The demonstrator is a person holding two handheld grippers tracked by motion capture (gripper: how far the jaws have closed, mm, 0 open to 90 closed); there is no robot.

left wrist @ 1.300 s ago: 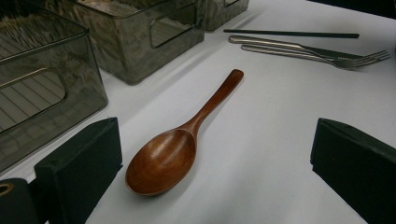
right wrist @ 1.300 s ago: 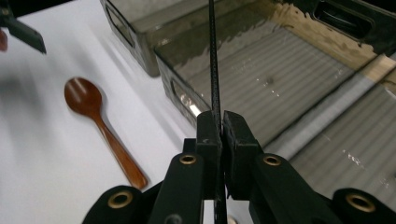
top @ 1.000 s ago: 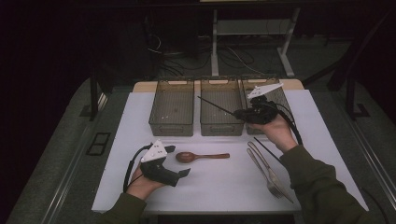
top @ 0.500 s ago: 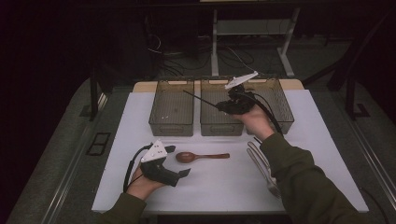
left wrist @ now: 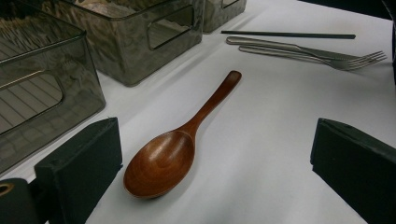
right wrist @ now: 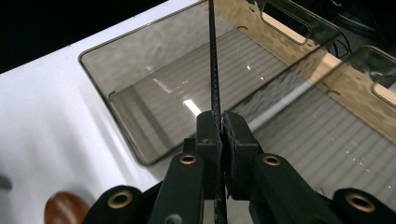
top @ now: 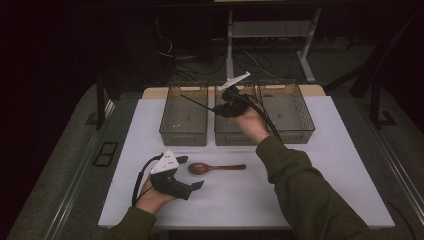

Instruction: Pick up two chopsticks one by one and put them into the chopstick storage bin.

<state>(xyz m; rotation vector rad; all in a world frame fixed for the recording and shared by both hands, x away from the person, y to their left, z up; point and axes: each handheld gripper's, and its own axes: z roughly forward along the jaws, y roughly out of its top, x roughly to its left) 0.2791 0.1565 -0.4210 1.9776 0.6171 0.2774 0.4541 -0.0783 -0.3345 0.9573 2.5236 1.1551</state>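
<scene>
A: Where does the black chopstick (right wrist: 214,56) stand in all this?

B: It is pinched between the clenched jaws of the right gripper (top: 226,107), held up in the air. In the right gripper view it points out over the left bin (right wrist: 140,154), with the middle bin (right wrist: 327,88) just beside it. It looks bound for one of the two, but is not yet set down.

A: So the sorting is barely under way?

B: That is the likely reading. The wooden spoon (left wrist: 173,150) lies on the white table (top: 320,165) between the two hands, untouched. In the left gripper view a second black chopstick (left wrist: 287,34) and metal forks (left wrist: 327,55) lie together farther off on the table. All of that is left to put away, by the look of it.

A: And the left gripper (top: 187,179)?

B: Its jaws stand wide apart and hold nothing. It rests low on the table, aimed at the spoon's bowl, which sits just ahead between them.

A: What is in the bins?

B: Three clear smoky bins stand in a row at the far edge. The left and middle ones show bare ribbed floors. The right bin (top: 300,112) also looks empty from above, though the picture is dim.
</scene>
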